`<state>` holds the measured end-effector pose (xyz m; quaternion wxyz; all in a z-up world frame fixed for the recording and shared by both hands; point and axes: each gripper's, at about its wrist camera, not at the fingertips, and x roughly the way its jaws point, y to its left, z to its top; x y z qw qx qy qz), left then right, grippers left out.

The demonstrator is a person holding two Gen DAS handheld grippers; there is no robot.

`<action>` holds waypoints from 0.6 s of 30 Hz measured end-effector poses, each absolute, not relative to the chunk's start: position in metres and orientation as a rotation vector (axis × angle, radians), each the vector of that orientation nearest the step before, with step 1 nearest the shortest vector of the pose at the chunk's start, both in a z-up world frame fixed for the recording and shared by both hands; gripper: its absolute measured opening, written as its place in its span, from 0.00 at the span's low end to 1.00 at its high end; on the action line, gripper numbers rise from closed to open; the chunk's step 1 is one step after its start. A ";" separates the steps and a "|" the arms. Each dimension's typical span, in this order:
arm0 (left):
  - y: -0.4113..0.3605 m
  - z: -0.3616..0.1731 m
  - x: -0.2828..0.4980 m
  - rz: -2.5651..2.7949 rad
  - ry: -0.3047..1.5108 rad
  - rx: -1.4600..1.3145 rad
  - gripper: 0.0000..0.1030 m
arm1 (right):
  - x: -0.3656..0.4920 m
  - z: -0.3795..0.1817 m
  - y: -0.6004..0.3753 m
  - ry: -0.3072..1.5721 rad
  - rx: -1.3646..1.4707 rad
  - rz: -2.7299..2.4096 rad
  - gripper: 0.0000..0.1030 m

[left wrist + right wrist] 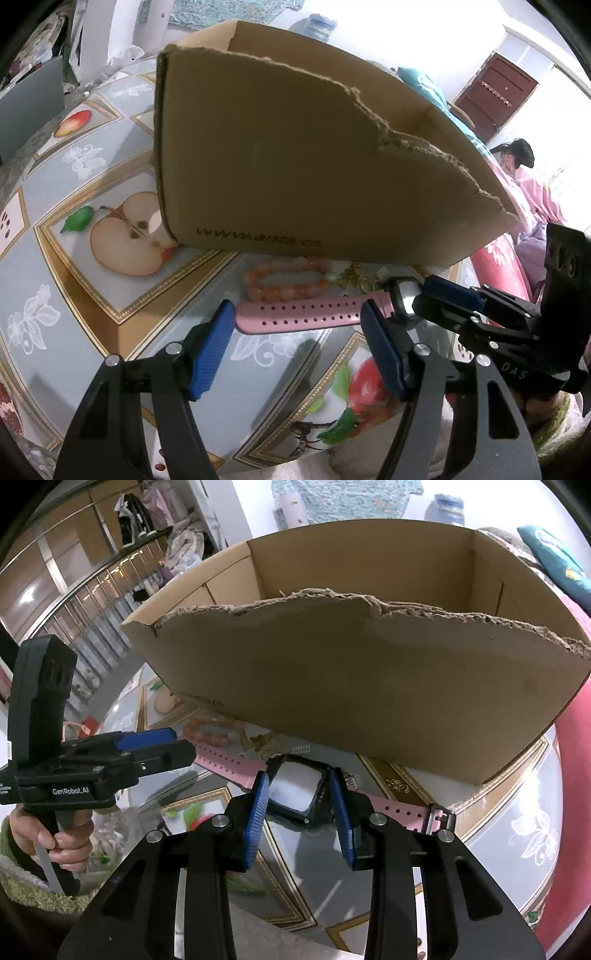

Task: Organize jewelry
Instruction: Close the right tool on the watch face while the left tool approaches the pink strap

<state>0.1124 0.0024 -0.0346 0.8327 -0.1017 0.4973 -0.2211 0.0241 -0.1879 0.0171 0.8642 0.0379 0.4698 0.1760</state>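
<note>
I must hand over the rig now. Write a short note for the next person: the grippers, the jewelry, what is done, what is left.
Left gripper: open, empty, over the pink strap.
Right gripper: open, fingers on either side of the watch face, not closed.
Bead bracelet and gold piece lie on the table beside the cardboard box.
Done: no item seen moved into the box; its floor is hidden.
Left: grasp the watch, then probably box all three.

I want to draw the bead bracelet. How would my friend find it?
Look for the big torn cardboard box on the fruit-patterned tablecloth. On the cloth right in front of its printed wall lies the bead bracelet, a ring of round peach-orange beads. The pink watch beside it is a flat strap with holes, and the gold jewelry is thin and shiny.
</note>
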 end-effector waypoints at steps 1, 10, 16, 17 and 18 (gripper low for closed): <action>0.004 -0.035 0.112 -0.471 1.057 -0.231 0.65 | 0.024 0.017 -0.189 0.984 0.079 0.369 0.31; 0.019 -0.038 0.110 -0.500 1.076 -0.362 0.65 | 0.026 0.016 -0.185 0.981 0.071 0.376 0.31; 0.033 -0.031 0.104 -0.553 1.040 -0.479 0.65 | 0.026 0.016 -0.185 0.982 0.071 0.375 0.31; 0.034 -0.030 0.103 -0.563 1.035 -0.493 0.65 | 0.027 0.016 -0.185 0.982 0.071 0.374 0.31; 0.033 -0.030 0.102 -0.567 1.034 -0.496 0.65 | 0.027 0.015 -0.184 0.982 0.071 0.375 0.31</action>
